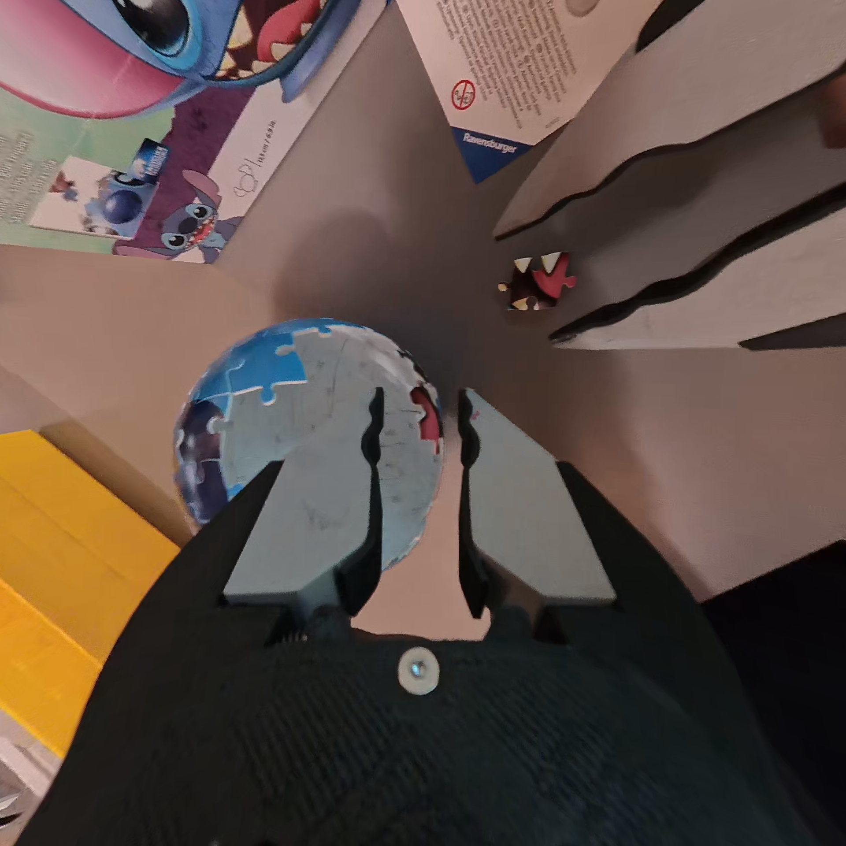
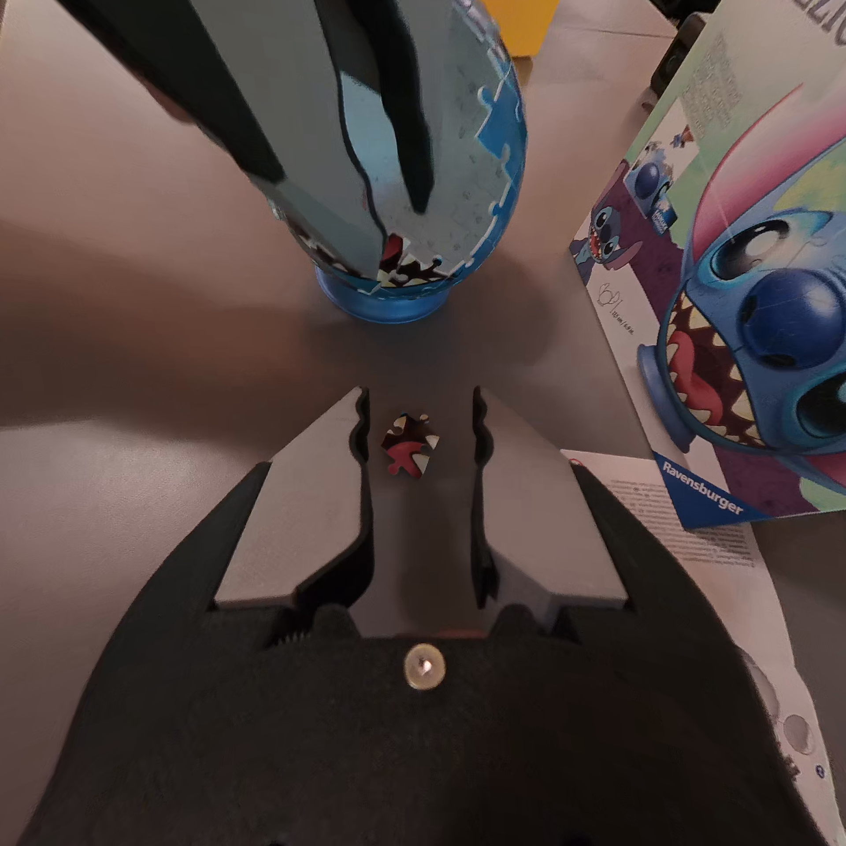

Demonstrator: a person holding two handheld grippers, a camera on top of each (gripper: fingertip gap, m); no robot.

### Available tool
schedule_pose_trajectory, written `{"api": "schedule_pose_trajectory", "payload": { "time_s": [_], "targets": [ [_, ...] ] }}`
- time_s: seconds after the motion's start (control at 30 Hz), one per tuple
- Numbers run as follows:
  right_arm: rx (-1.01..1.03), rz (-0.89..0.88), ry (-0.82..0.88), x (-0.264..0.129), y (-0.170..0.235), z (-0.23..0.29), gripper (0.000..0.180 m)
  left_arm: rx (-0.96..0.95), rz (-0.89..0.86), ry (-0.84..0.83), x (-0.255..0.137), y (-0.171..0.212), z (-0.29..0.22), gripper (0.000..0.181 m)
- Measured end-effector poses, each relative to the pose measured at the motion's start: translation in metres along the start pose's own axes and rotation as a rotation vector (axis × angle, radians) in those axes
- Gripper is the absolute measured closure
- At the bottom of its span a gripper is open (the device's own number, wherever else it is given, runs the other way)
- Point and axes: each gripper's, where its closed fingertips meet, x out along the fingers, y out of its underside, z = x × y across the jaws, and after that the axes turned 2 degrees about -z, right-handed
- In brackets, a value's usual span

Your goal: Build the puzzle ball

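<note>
On the grey-brown table (image 2: pixel 137 480), the puzzle ball (image 2: pixel 480 137) serves as landmark: a partly built sphere, mostly pale backing with blue pieces on one side, seated on a blue ring stand (image 2: pixel 384 304).

Right wrist view, left to right. Left gripper (image 2: pixel 398 224) hangs over the ball from above, its fingers spread, one fingertip low against the dark, toothed patch near the stand; actual contact cannot be told. Below the ball, nearer the camera, a loose puzzle piece (image 2: pixel 409 445) (dark, red and cream) lies flat on the table. Right gripper (image 2: pixel 419 403) straddles that piece, jaws apart, neither finger touching it. Right of the ball stands the puzzle box (image 2: pixel 732 284), with a printed leaflet (image 2: pixel 714 563) lying below it.

Left wrist view: yellow box (image 1: pixel 59 540) left of the ball, the loose piece to its upper right, between the far gripper's pale fingers.
</note>
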Motion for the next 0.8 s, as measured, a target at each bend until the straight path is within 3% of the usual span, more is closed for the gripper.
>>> {"api": "schedule_pose_trajectory", "payload": {
  "time_s": [0.23,0.37,0.57,0.8],
  "targets": [
    [0.015,-0.023,0.006,-0.005,-0.006,-0.001,0.138,-0.037,0.040,-0.019,0.011,0.000,0.004,0.152],
    [0.001,-0.029,0.010,-0.007,-0.009,0.001,0.139,0.000,0.053,-0.046,0.012,0.000,0.002,0.168],
    [-0.010,-0.041,0.009,-0.010,-0.013,0.003,0.139,0.013,0.081,-0.065,0.019,0.000,0.000,0.162],
    [-0.010,-0.040,0.005,-0.009,-0.013,0.004,0.140,0.015,0.101,-0.072,0.025,0.002,0.003,0.170]
  ]
}}
